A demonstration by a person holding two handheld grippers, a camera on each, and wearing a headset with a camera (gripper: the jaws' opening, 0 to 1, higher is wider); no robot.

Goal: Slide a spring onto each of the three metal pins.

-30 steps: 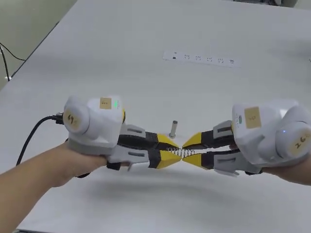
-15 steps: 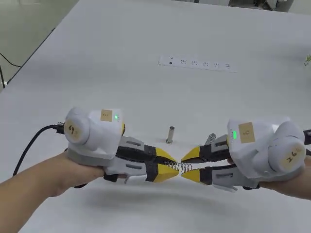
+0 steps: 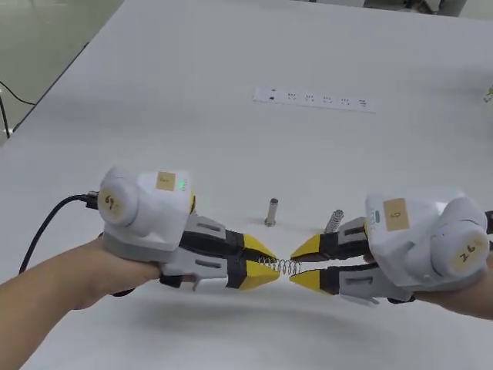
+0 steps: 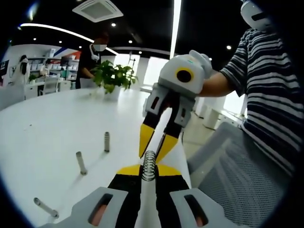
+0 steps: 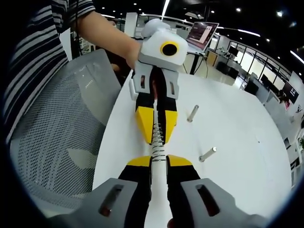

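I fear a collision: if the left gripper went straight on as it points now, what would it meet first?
The tongs of the right gripper, nose to nose with it; just the spring both hold lies between them.

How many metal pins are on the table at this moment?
3, all seen in the left gripper view: a lying pin nearest the camera, an upright pin beyond it, and a third pin standing farthest off. None seems hidden.
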